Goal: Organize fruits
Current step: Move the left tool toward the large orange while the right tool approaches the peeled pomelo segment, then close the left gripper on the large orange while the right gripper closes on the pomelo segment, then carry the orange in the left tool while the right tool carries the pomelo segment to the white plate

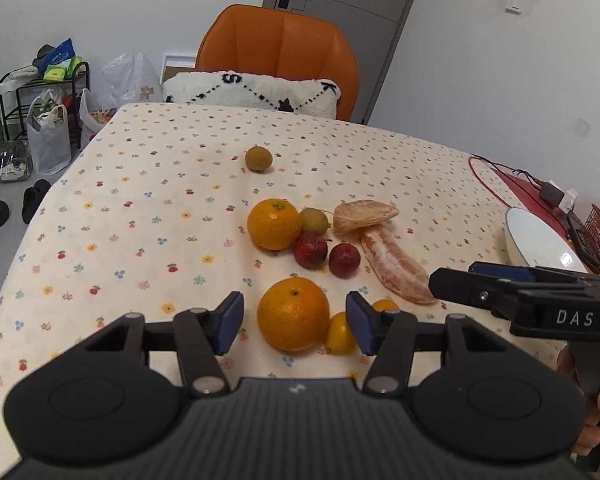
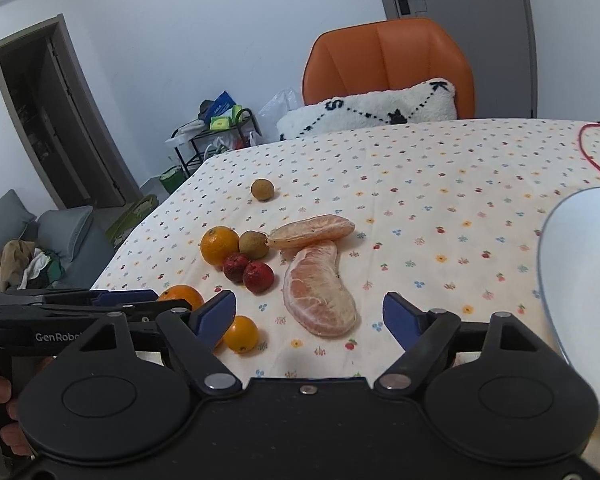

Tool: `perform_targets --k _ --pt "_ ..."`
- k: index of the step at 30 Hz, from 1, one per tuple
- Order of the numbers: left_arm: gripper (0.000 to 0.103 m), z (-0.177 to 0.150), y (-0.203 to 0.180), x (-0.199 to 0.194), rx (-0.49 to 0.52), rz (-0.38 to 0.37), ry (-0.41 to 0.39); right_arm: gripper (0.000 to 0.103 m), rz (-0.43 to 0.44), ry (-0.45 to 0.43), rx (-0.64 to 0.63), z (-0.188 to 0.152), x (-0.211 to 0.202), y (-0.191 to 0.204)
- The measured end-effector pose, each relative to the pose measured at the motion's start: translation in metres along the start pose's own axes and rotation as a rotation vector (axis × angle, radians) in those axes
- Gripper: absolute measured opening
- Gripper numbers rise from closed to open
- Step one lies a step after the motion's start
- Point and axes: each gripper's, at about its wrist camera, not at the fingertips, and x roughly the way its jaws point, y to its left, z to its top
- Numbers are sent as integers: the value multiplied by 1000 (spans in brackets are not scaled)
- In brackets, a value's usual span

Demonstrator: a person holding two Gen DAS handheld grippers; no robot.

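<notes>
Both tongs gape, empty: left tongs point(image 1: 294, 322) bracket the near orange point(image 1: 293, 314), pads not touching; right tongs point(image 2: 310, 318) frame a peeled pomelo segment point(image 2: 318, 290) on the table point(image 1: 140, 200). Orange likely firm, rollable, so pinch its widest middle. Segment looks soft, tearable; grip gently mid-body.
</notes>
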Motion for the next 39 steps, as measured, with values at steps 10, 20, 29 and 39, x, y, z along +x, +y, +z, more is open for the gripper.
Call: perform_targets --k 10,20,29,39 --pt "39 5 6 12 -16 -12 11 75 -6 41 -21 9 31 -4" --pt "39 11 18 4 -40 12 -9 63 -8 68 -79 12 52 8" --pt "39 6 20 -7 -61 13 -29 40 -21 69 -107 7 44 8" --pt "39 1 5 -22 -46 -2 -54 39 14 38 -71 -1 16 3"
